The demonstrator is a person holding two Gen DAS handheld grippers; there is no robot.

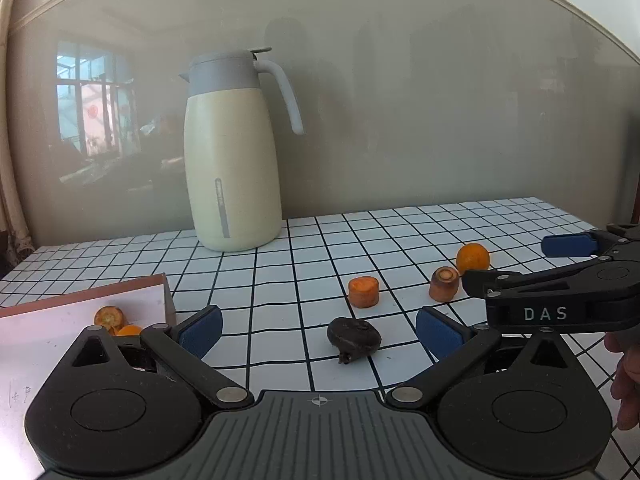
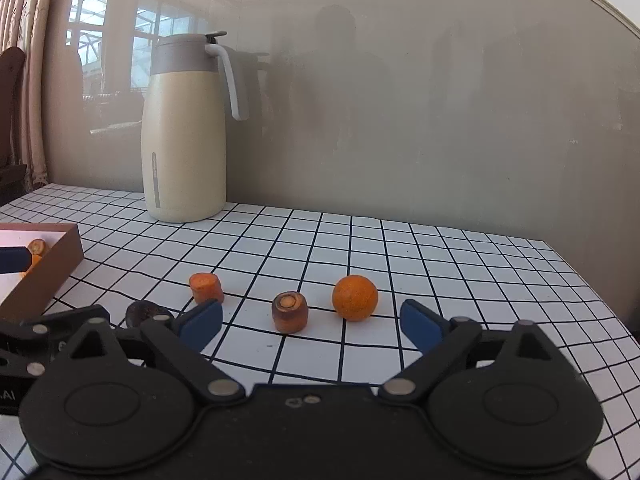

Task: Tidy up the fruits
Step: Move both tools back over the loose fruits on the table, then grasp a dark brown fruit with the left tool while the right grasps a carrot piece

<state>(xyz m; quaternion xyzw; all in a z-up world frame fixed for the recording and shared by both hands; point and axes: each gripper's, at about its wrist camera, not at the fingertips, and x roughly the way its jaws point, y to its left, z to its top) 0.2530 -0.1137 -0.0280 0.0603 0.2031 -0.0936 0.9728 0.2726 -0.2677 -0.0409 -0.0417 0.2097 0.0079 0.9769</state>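
Note:
My left gripper [image 1: 318,330] is open and empty, with a dark round fruit [image 1: 354,338] on the table between its pads. A brown shallow box [image 1: 132,292] at its left holds orange pieces [image 1: 109,316]. My right gripper [image 2: 310,322] is open and empty; it also shows in the left wrist view [image 1: 516,262]. Just ahead of it stand a brownish carrot chunk [image 2: 290,312] and an orange [image 2: 355,298]. An orange carrot chunk [image 2: 206,288] lies further left, the dark fruit [image 2: 146,314] beyond it.
A cream thermos jug [image 1: 234,152] with a grey lid stands at the back against a glossy wall. The table wears a white checked cloth [image 1: 304,264]. The box [image 2: 48,272] sits at the left edge in the right wrist view.

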